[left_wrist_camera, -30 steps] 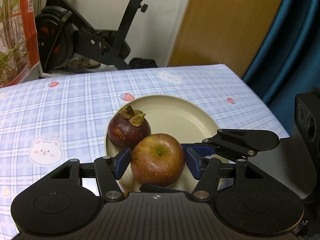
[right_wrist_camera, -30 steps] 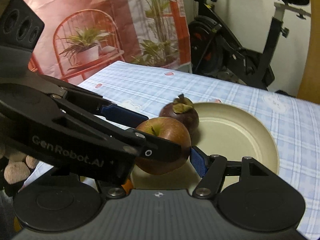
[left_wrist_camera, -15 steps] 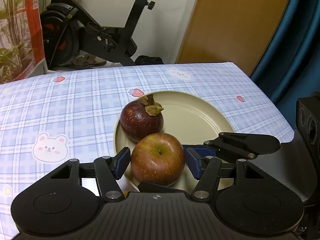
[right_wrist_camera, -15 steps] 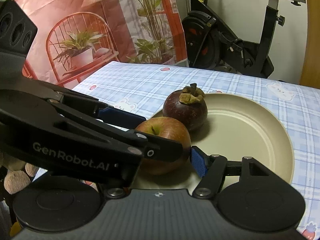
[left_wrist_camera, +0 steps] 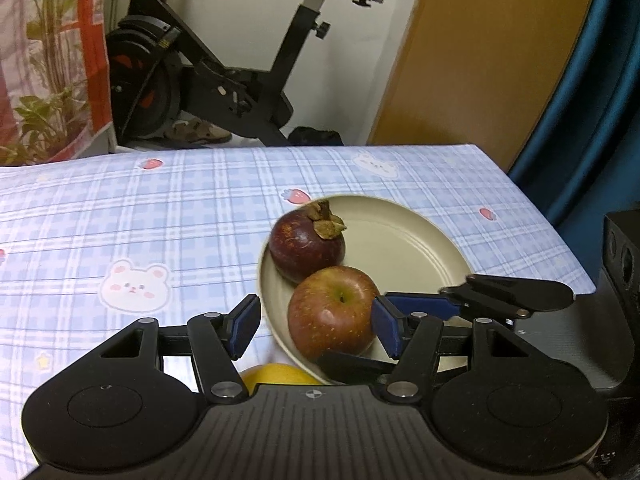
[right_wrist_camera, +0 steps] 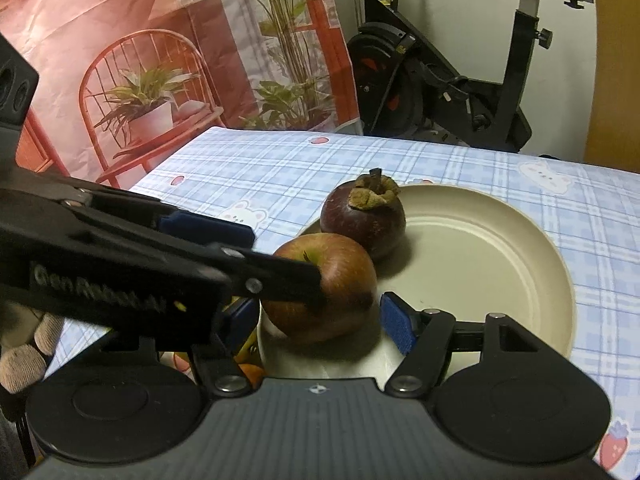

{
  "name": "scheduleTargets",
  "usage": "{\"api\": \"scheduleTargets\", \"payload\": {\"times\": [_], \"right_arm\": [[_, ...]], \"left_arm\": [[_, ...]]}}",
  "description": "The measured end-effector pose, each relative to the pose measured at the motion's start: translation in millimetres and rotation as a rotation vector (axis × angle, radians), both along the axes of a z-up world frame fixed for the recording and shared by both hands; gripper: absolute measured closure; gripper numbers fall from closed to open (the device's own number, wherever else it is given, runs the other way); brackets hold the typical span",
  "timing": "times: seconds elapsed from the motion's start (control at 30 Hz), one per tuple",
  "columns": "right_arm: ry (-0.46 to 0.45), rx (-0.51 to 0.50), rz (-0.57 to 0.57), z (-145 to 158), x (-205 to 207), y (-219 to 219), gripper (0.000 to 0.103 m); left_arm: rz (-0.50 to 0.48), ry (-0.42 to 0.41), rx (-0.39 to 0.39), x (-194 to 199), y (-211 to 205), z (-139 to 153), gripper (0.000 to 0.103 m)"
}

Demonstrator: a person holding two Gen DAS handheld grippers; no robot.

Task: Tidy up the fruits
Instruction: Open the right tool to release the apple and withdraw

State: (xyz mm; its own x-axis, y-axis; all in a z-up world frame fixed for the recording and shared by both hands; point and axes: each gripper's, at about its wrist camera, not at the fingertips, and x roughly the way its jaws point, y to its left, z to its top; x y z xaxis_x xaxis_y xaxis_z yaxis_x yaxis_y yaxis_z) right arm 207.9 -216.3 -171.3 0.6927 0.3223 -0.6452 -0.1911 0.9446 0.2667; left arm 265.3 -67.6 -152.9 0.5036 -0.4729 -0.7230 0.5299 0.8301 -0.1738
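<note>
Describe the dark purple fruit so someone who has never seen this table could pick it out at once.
On the blue checked tablecloth sits a cream plate. Two fruits lie at its edge; the mangosteen is the one farther from the cameras, touching the red apple. Its dark purple skin and dry brown leafy cap set it apart.

Exercise bike (left_wrist_camera: 224, 80) behind checked tablecloth (left_wrist_camera: 140, 216); plant backdrop (right_wrist_camera: 168, 60) left

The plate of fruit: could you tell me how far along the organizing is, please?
Done: the mangosteen and the apple rest on the plate. In hand: nothing looks gripped; the left gripper and right gripper both stand open around the apple. Left: a yellow fruit lies off the plate.
</note>
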Motion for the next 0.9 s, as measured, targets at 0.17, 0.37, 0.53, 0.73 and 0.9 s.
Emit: {"api": "scheduleTargets", "payload": {"times": [0.17, 0.37, 0.53, 0.73, 0.9], "right_arm": [[-0.014, -0.001, -0.014, 8, -13, -2, 0.034], [-0.043, -0.004, -0.033, 22, -30, -3, 0.033], [-0.073, 0.000, -0.038, 33, -43, 1, 0.033], [-0.102, 0.003, -0.034, 42, -55, 10, 0.033], [-0.121, 0.005, -0.021, 46, -65, 18, 0.033]], "left_arm": [[0.033, -0.024, -0.010, -7, 12, 9, 0.039], [0.074, -0.061, -0.013, -22, 27, 22, 0.039], [0.098, -0.087, -0.012, -41, 38, 31, 0.039], [0.132, -0.116, 0.010, -59, 49, 35, 0.039], [0.161, -0.137, 0.016, -70, 60, 39, 0.039]]}}
